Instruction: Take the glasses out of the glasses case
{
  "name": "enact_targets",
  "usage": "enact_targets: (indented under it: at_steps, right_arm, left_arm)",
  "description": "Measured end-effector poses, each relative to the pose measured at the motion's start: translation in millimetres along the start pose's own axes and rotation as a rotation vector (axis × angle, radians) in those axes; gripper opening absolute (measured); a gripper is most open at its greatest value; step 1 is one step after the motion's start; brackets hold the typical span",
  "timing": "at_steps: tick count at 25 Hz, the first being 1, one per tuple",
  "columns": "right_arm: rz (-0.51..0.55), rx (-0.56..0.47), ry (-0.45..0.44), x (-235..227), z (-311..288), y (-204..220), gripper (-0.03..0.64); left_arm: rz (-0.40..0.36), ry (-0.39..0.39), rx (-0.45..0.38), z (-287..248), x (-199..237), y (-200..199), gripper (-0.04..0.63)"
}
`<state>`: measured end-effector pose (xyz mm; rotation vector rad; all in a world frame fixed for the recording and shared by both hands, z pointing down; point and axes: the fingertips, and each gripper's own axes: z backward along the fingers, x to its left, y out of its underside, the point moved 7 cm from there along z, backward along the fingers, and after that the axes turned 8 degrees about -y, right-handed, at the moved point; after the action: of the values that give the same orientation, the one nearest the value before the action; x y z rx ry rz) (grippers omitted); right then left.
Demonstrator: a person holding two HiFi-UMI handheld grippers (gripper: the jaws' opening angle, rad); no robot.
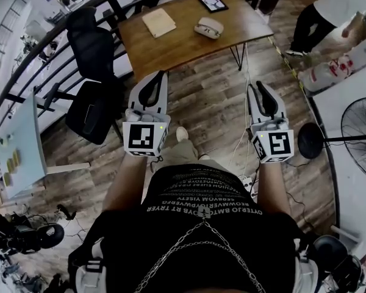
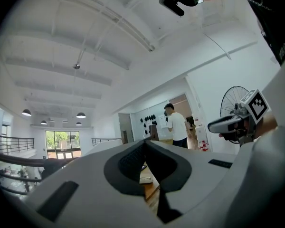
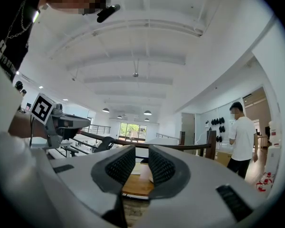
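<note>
The pale glasses case [image 1: 208, 27] lies on the wooden table [image 1: 171, 50], with a notepad [image 1: 158, 22] at its 9 o'clock and a tablet [image 1: 213, 3] at 12, well apart from both grippers. The left gripper [image 1: 161, 75] is held level at the case's 7 o'clock, its jaw tips together on nothing. The right gripper [image 1: 257, 85], level at 5 o'clock, has its jaws apart and empty.

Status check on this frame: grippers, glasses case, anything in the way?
Left gripper shut, empty; right gripper open, empty. Glasses case looks closed on wooden table, untouched, both grippers short of it. Nothing in the way; black chair off to the left.
</note>
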<state>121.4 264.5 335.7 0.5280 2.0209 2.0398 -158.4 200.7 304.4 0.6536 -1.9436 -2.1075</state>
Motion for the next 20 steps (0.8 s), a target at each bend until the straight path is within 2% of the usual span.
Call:
enact_targets:
  at_steps: [9,20]
  right_arm:
    - [0.014,0.005,-0.007,-9.5,-4.1,-3.2,0.081]
    - [0.007,0.023,-0.009,-25.3,-19.5,2.0,0.081]
  left_arm:
    - [-0.004,0.038,-0.011,-22.3,-10.7,-8.6,0.025]
    - [0.01,0.058,0.023,-47.2,-16.5,5.4,0.025]
